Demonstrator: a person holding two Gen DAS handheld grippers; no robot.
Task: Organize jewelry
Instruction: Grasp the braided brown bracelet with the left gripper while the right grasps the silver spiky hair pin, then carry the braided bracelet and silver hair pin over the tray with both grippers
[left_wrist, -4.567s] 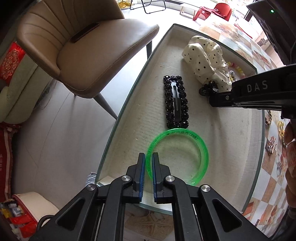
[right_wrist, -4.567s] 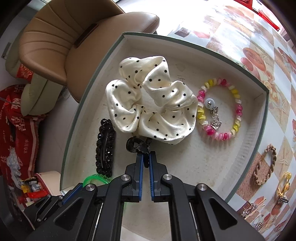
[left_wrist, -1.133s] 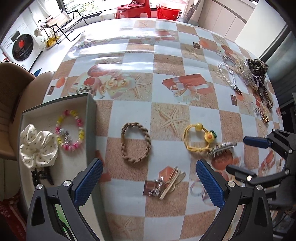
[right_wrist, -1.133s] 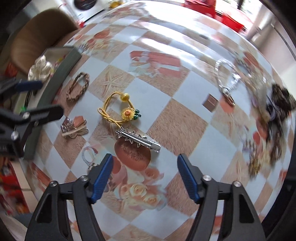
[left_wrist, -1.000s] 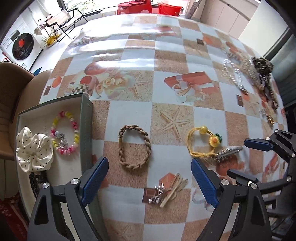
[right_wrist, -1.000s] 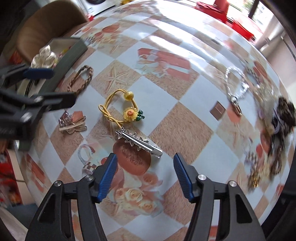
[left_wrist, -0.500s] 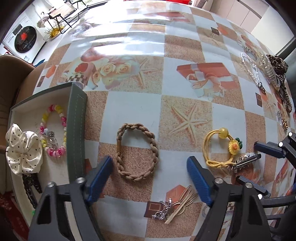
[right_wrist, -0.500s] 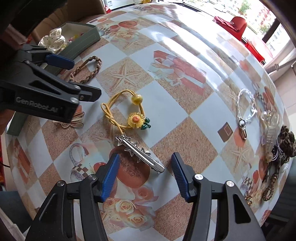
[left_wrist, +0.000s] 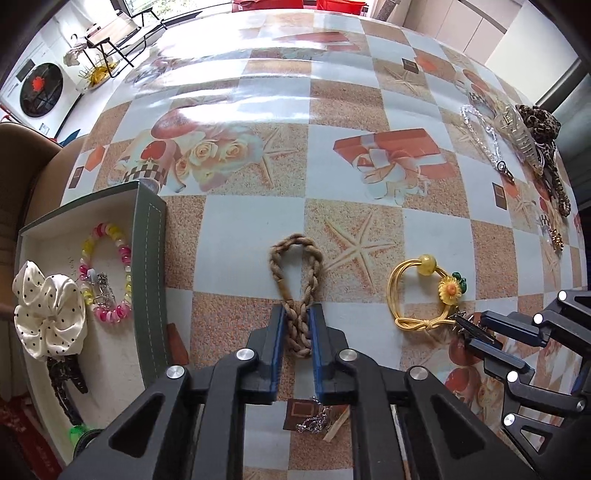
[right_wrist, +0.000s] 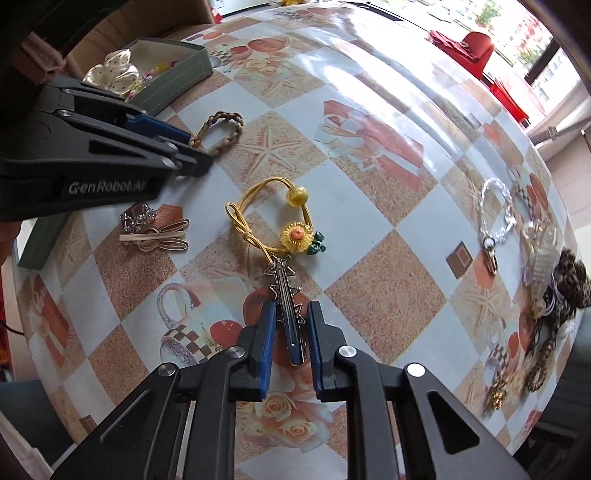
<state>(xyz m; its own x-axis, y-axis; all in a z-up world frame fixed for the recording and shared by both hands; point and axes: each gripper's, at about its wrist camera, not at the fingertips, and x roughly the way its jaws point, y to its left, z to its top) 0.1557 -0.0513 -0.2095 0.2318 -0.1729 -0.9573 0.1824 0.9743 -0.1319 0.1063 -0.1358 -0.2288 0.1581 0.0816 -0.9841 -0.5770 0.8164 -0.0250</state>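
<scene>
My left gripper (left_wrist: 295, 314) is shut on a braided tan rope bracelet (left_wrist: 295, 273), squeezing it into a narrow loop on the table; it also shows in the right wrist view (right_wrist: 221, 127). My right gripper (right_wrist: 290, 310) has its jaws close around a silver star hair clip (right_wrist: 286, 295) lying on the table; a thin gap shows on each side. A yellow cord hair tie with a sunflower (right_wrist: 273, 221) lies just beyond the clip. The green jewelry box (left_wrist: 147, 266) at left holds a polka-dot scrunchie (left_wrist: 48, 306) and a pink-yellow bead bracelet (left_wrist: 107, 273).
A bow-shaped clip and small chain (right_wrist: 155, 229) lie near the left gripper. A clear chain (left_wrist: 484, 140), a clear claw clip (left_wrist: 517, 133) and leopard scrunchie (left_wrist: 539, 122) sit at the table's far right. A beige chair (left_wrist: 22, 155) stands beyond the box.
Both grippers came down to the table and narrowed from wide open. The left closed on the rope bracelet, pinching it narrow. The right closed in around the silver star clip.
</scene>
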